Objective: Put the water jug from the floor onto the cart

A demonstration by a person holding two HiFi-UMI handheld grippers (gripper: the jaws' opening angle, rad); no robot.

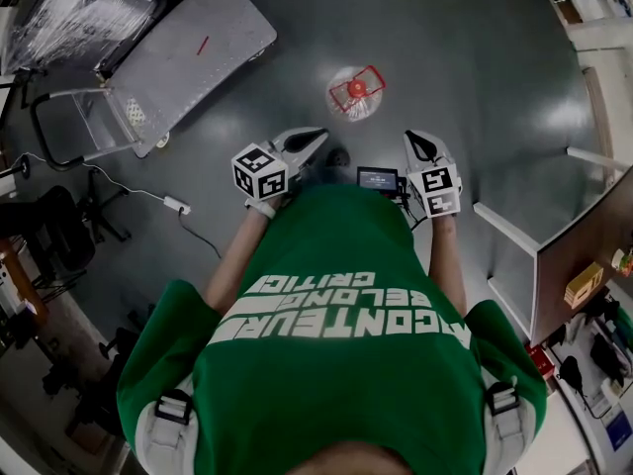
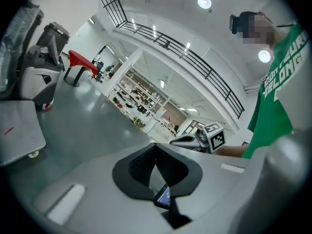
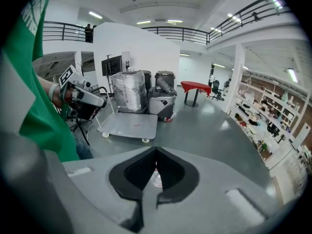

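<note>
A grey floor (image 1: 465,87) is being lit by ceiling lights (image 2: 204,2); shelves (image 2: 139,95) are being overlooked by a railed balcony (image 2: 195,62).

Red-and-clear water jug (image 1: 356,94), grey cart (image 1: 188,52)

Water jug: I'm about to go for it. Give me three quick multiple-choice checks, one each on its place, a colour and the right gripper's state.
1. Where is the water jug?
A. on the cart
B. on the floor
C. in a gripper

2. What colour is its handle?
A. red
B. blue
C. yellow

3. How do the jaws of the right gripper stand?
A. wide open
B. clamped on the jug
C. shut, holding nothing

Answers:
1 B: it stands on the grey floor ahead of the person, apart from the cart.
2 A: the head view shows a red handle on top.
3 C: the right gripper view shows the tips together with nothing between them.
</note>
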